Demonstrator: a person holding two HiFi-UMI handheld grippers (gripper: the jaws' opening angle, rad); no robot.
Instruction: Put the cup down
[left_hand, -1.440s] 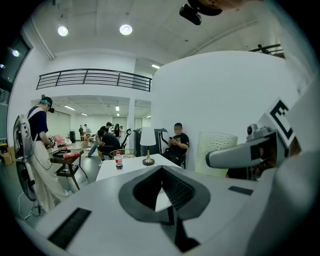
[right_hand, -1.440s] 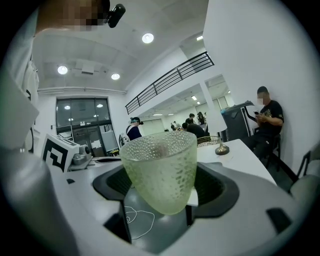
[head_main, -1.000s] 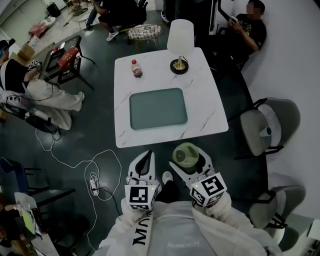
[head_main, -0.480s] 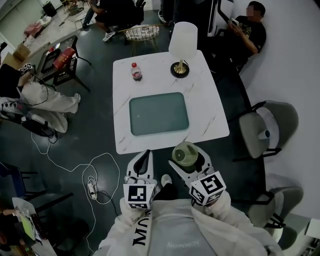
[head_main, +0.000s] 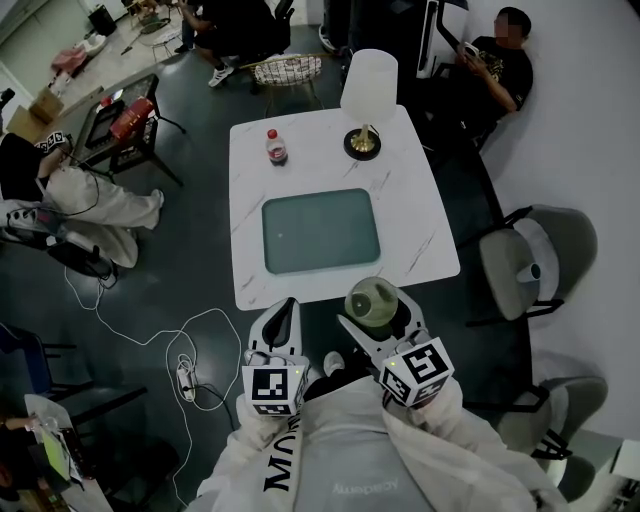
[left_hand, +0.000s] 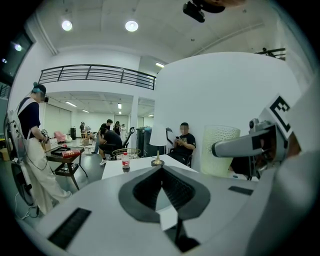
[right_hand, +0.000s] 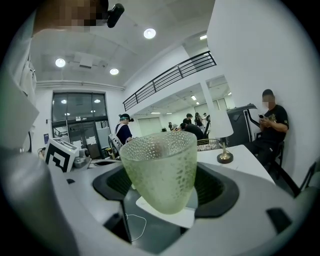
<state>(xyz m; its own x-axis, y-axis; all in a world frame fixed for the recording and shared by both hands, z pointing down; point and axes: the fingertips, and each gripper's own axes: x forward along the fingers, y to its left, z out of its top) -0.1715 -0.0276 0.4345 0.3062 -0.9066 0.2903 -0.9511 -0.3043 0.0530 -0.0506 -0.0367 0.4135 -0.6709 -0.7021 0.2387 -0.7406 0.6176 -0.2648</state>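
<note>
Close against my chest, the right gripper (head_main: 375, 312) is clamped on the cup (head_main: 371, 303), one jaw pressed to either side of its pebbled green wall. I hold it upright and by the lower body, so that the rim stays level and the base is free to meet a surface first. The right gripper view shows the cup (right_hand: 159, 167) filling the space between the jaws of the right gripper (right_hand: 163, 188), with nothing under it but floor. It is in the air, just short of the near edge of the table (head_main: 425, 235), and not yet set down.

Beside it the left gripper (head_main: 286, 318) has its jaws together on nothing. In its own view the left gripper (left_hand: 161, 186) shows the two pads meeting in a thin seam. I judge it is kept low and to the side only so that it stays out of the way.

Past both grippers, the white marble table has a grey-green tray (head_main: 320, 232) lying flat at its middle (the likeliest landing spot, though the task names none). The tray is bare, and the marble on either side of it is open too.

At the far edge stand a small bottle (head_main: 275, 146) with a red cap and a lamp (head_main: 366, 95) with a white shade, well apart from the tray. Neither should hinder a straight reach forward. Beyond the table, people sit at the room's edge.
</note>
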